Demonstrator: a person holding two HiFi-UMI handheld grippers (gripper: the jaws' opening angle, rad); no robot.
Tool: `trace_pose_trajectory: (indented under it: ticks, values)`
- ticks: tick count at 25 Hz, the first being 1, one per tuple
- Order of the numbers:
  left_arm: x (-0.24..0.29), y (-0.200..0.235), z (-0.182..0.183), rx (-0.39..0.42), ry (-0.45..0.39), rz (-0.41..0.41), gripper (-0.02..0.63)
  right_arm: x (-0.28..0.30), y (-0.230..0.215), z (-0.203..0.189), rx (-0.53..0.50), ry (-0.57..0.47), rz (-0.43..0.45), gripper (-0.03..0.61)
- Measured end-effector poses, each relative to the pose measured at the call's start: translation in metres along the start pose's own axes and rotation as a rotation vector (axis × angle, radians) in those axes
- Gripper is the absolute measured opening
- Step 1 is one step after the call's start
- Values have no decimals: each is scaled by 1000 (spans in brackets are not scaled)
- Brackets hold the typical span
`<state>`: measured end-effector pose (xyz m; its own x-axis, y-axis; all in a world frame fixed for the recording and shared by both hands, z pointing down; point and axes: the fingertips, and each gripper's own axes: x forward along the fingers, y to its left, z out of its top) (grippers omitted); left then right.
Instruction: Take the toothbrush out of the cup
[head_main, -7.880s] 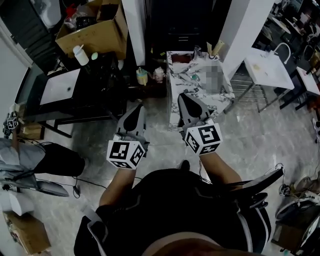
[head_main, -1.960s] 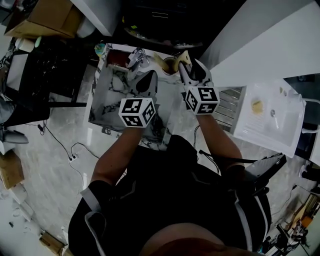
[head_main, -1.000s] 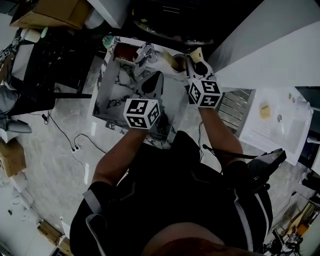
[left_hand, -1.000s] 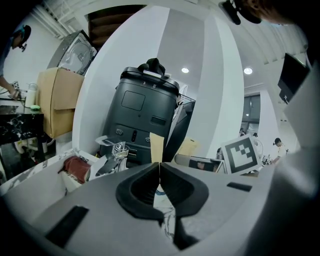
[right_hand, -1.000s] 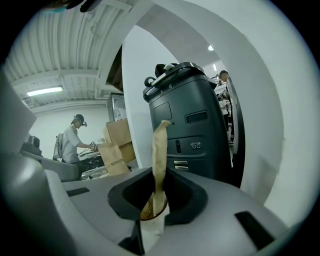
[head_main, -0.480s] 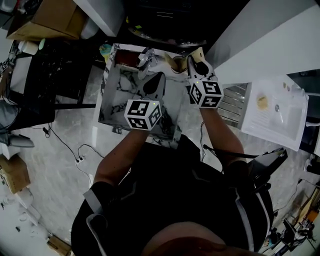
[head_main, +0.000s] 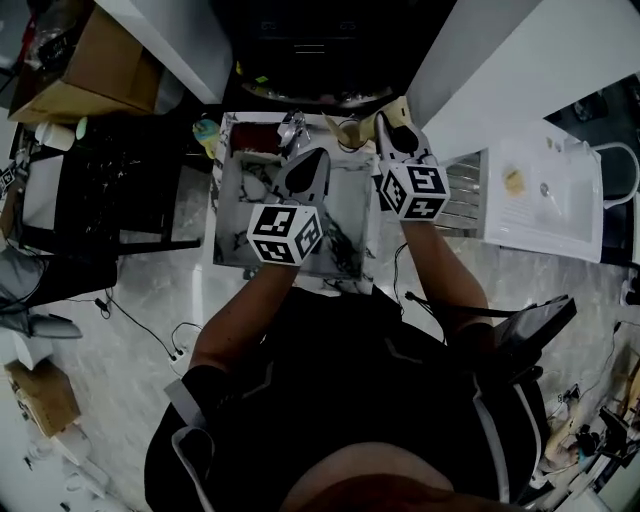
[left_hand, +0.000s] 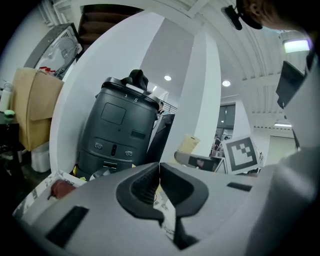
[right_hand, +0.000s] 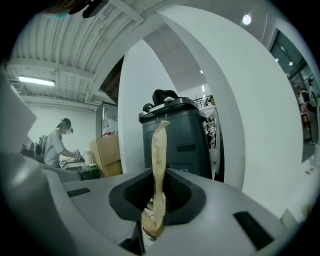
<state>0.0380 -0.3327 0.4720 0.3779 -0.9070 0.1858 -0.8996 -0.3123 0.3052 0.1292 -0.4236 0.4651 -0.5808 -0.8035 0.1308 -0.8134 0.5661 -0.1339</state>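
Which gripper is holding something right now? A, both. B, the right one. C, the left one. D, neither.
B: the right gripper, whose jaws have just been closing, clamps the tan toothbrush; the left gripper is shut on nothing.

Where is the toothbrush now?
Right gripper view: the toothbrush stands upright in the right hand-held gripper, jaws just closed on it, before the dark bin. Head view: right of the cup.
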Motion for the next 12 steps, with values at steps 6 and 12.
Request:
trace_pose_trajectory:
  ticks: [6, 12]
  values:
    - [-9, -7, 15, 13, -10, -63, 8, -26, 6, 24, -2, -35, -60, 51]
    - [-15, -14, 23, 37, -24, -104, 8, -48, 11, 34, -6, -39, -106, 51]
